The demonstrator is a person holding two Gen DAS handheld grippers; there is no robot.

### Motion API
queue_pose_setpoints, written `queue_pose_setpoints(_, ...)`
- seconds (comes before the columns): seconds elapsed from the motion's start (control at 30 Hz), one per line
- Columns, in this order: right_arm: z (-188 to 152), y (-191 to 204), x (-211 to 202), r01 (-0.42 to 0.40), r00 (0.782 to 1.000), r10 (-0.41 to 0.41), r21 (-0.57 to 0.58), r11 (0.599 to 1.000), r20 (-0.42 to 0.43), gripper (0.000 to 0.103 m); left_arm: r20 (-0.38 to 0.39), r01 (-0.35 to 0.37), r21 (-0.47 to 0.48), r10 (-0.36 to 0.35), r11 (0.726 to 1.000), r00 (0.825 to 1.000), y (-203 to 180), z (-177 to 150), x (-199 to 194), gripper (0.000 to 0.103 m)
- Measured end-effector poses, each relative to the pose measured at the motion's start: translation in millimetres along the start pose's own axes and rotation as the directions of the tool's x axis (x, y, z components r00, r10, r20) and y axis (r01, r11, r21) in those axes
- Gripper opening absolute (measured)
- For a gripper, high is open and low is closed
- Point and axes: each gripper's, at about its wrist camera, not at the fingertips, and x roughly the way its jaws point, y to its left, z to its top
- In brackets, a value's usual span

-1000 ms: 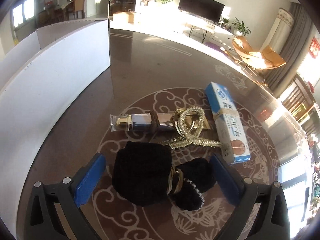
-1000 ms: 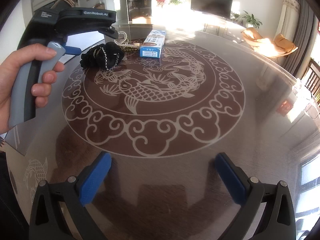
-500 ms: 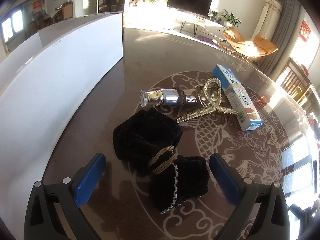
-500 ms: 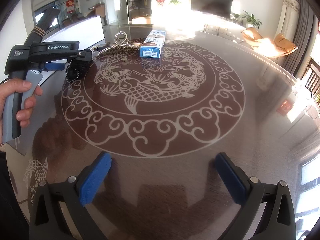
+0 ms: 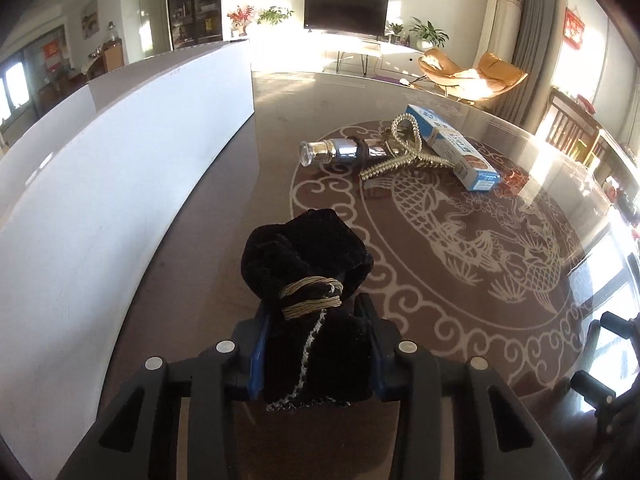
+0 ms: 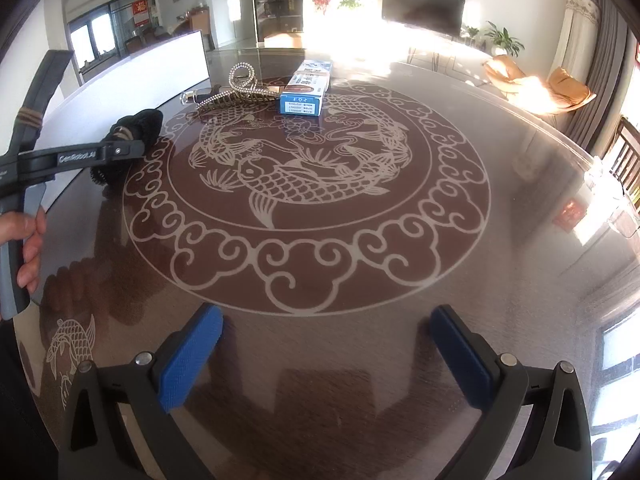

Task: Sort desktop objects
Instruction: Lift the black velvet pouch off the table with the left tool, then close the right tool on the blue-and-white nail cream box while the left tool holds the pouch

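A black velvet hair bow (image 5: pixel 308 264) with a gold wire band sits between the blue pads of my left gripper (image 5: pixel 316 320). The jaws are closing and the pads press on its lower half. In the right wrist view the same bow (image 6: pixel 136 124) sticks out past the left gripper (image 6: pixel 116 152), just above the table at the far left. A silver bottle (image 5: pixel 332 152), a pearl hair clip (image 5: pixel 400 152) and a blue box (image 5: pixel 452 148) lie together farther back. My right gripper (image 6: pixel 324 344) stands open over bare table with nothing between its fingers.
A tall white board (image 5: pixel 120 160) curves along the left side of the round brown table (image 6: pixel 520 240) with its carp pattern. A person's hand (image 6: pixel 28 240) holds the left gripper's handle. The bottle (image 6: pixel 192 97), clip (image 6: pixel 236 88) and box (image 6: pixel 306 88) lie near the far edge.
The left gripper went from wide open to closed on the black bow and pulled it away from the bottle and clip, toward the white board. The right gripper stayed still.
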Motion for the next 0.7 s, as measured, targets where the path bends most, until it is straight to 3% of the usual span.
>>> queue_pose_setpoints(0.2,0,1,1,0.001,1.000,-0.001,-0.001,1.000,0.000,0.103,0.011,0.020,-0.028,-0.020,0.999,1.000,7,-11,-11,0.039)
queue_pose_setpoints(0.5,5,1,3,-0.013,1.000,0.013,-0.006,1.000,-0.008,0.103,0.007,-0.005,-0.006,0.005,1.000,1.000,1,-11,-9,0.039)
queue_pose_setpoints(0.57,27,-4,12,-0.061,0.998,0.062,0.018,0.998,-0.014,0.103,0.006,-0.008,-0.004,0.008,1.000,1.000,0,-11,-8,0.039)
queue_pose_setpoints(0.7,112,-16,34,-0.107,0.993,0.102,0.090,0.990,0.058,0.103,0.005,-0.017,0.004,0.017,1.000,1.000,-1,-11,-8,0.039)
